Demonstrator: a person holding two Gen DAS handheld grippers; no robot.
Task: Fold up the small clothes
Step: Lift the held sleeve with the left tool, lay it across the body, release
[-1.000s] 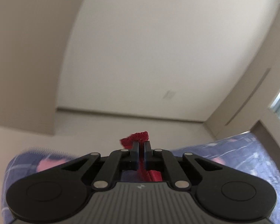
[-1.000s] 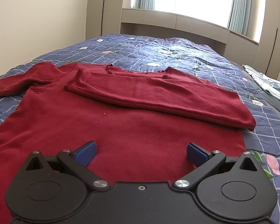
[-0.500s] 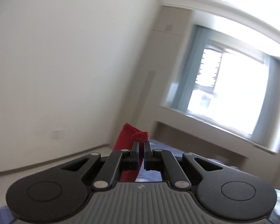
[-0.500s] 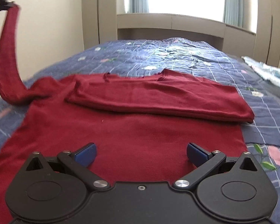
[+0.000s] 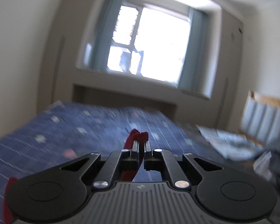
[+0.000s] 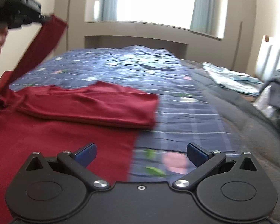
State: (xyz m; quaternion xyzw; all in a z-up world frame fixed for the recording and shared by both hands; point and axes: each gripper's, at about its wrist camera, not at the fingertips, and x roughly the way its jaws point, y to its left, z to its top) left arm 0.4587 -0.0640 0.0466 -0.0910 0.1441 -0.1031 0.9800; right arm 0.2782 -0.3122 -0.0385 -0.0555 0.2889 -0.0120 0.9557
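Right wrist view, left to right: left gripper (image 6: 46, 19), clamped on the sleeve cuff (image 6: 56, 25) of the red sweater (image 6: 65, 130), has swung it up from the bedspread (image 6: 177, 93), so the second sleeve fold looks underway. Sweater lies flat, other sleeve already folded across; right gripper (image 6: 141, 152) hovers spread wide, empty.

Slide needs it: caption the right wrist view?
Left gripper lifts red knit sweater's sleeve above blue quilt; right gripper open.
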